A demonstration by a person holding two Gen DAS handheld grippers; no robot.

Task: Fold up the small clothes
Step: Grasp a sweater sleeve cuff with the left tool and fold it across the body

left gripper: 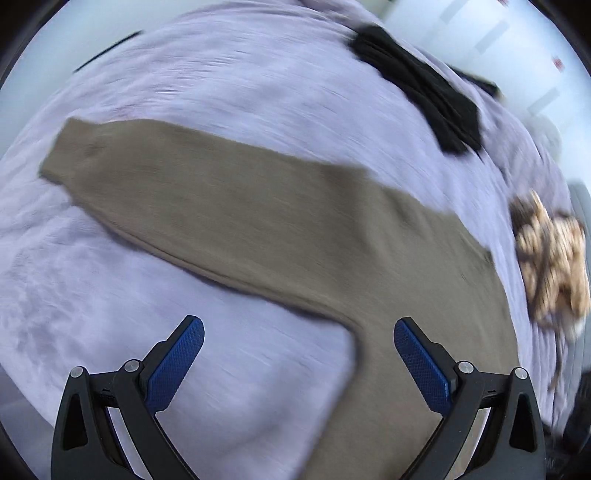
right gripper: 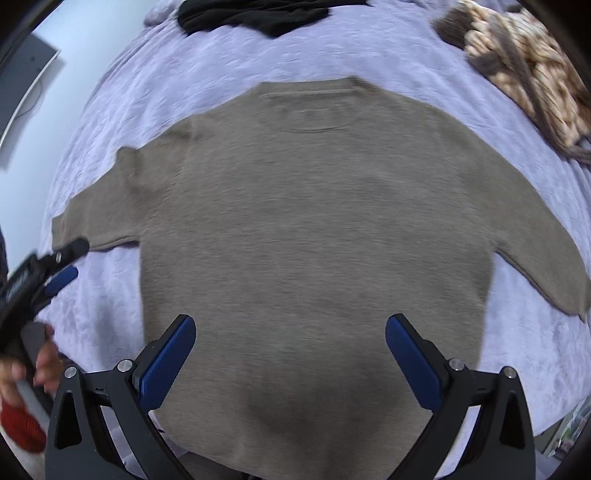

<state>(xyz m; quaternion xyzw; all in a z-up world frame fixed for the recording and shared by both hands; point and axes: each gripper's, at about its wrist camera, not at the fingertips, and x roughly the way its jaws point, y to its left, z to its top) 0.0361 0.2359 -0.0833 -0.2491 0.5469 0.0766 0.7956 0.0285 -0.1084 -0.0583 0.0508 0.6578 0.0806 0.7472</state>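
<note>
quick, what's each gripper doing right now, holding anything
Left gripper: open, empty, over the flat taupe knit sweater's sleeve.
Right gripper: open, empty, over its body.

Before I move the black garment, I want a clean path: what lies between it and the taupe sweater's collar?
Only bare lavender bedspread lies between the black garment and the taupe sweater; the right wrist view shows it.

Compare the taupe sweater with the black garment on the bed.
The taupe sweater lies spread flat with its sleeves out to the sides; the black garment sits bunched in a heap. The sweater is close, under both open hand-held grippers, left and right; the black garment lies at the far edge. Both rest on the lilac bedcover, untouched.
</note>
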